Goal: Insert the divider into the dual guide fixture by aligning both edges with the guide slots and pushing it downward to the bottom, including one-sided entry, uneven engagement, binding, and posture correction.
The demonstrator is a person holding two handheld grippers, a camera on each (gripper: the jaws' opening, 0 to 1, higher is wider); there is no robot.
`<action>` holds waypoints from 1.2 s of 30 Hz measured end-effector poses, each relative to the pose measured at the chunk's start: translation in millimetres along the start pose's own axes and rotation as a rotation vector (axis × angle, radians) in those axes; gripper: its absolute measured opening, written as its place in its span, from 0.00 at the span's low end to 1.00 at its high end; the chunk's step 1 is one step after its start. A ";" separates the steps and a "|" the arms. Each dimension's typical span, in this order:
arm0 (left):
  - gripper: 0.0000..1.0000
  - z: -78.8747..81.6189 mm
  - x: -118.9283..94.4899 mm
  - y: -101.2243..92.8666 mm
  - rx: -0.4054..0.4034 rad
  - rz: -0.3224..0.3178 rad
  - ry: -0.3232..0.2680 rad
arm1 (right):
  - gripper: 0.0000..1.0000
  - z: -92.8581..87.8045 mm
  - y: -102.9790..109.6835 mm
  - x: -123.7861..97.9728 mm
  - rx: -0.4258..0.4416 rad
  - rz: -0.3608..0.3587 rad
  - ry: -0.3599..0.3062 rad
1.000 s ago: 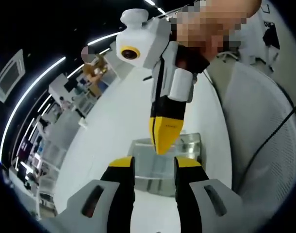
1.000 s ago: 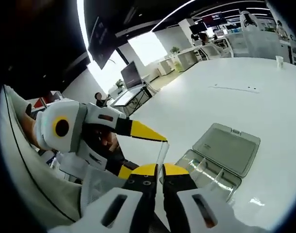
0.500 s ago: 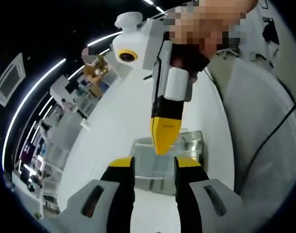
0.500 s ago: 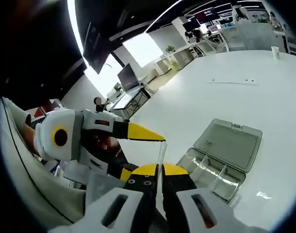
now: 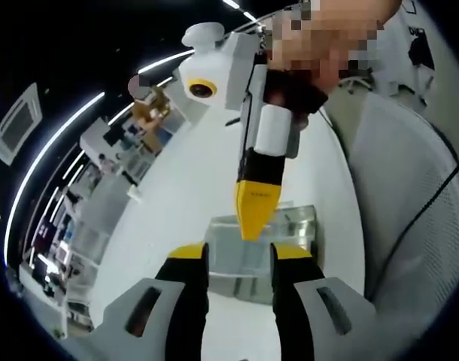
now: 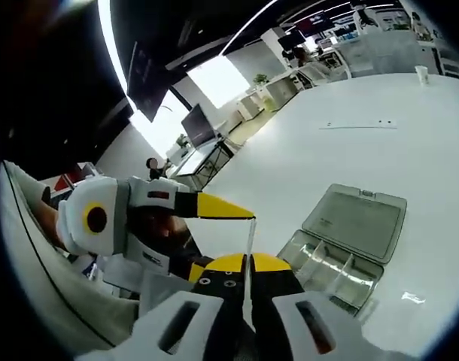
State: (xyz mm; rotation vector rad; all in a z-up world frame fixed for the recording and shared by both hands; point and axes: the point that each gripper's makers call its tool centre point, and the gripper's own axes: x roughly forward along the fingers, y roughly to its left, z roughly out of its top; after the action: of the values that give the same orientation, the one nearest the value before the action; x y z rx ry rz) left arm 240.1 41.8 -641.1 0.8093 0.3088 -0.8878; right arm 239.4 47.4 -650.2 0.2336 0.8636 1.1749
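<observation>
Right hand-held gripper (image 6: 245,263) has its yellow-tipped jaws pressed onto the lower edge of the clear divider (image 6: 249,239), which stands up thin between them. Left hand-held gripper (image 6: 244,214) comes in from the left and pinches the divider's top edge with its pointed yellow tip. In the left gripper view, its own jaws (image 5: 239,254) stand spread, with the clear panel (image 5: 244,244) between them and the right one's tip (image 5: 256,212) pointing down onto it. Beyond, the clear fixture box (image 6: 331,265) lies on the white surface (image 6: 305,165), with its lid (image 6: 355,222) open and flat and upright partitions inside.
</observation>
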 end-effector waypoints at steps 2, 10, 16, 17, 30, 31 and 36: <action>0.30 0.8 -0.1 0.9 0.000 0.004 -0.003 | 0.00 1.3 -0.1 -0.7 0.007 0.002 -0.008; 0.31 -0.2 0.6 1.7 0.004 0.006 0.001 | 0.00 1.6 2.3 -1.1 -0.006 0.005 -0.010; 0.31 -0.3 -0.6 2.5 -0.008 0.005 -0.003 | 0.00 2.5 1.4 -1.6 -0.026 0.005 -0.012; 0.31 -0.6 -1.1 3.0 -0.009 0.004 -0.003 | 0.00 2.4 1.6 -1.6 -0.032 0.005 -0.010; 0.31 -3.5 -6.6 1.6 -0.073 -0.051 -0.012 | 0.00 -3.0 2.6 -4.4 -0.122 0.005 0.008; 0.31 -2.5 -7.5 1.2 -0.080 -0.060 -0.016 | 0.00 -3.9 2.4 -4.5 -0.127 0.004 0.013; 0.31 -1.3 -10.1 3.6 -0.099 -0.078 -0.024 | 0.00 -8.1 2.2 -5.2 -0.169 0.006 0.029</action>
State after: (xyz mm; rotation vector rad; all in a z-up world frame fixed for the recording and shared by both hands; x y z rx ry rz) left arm 236.8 49.7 -634.6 0.6985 0.3628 -0.9471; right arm 231.6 41.6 -651.9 0.0812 0.7844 1.2518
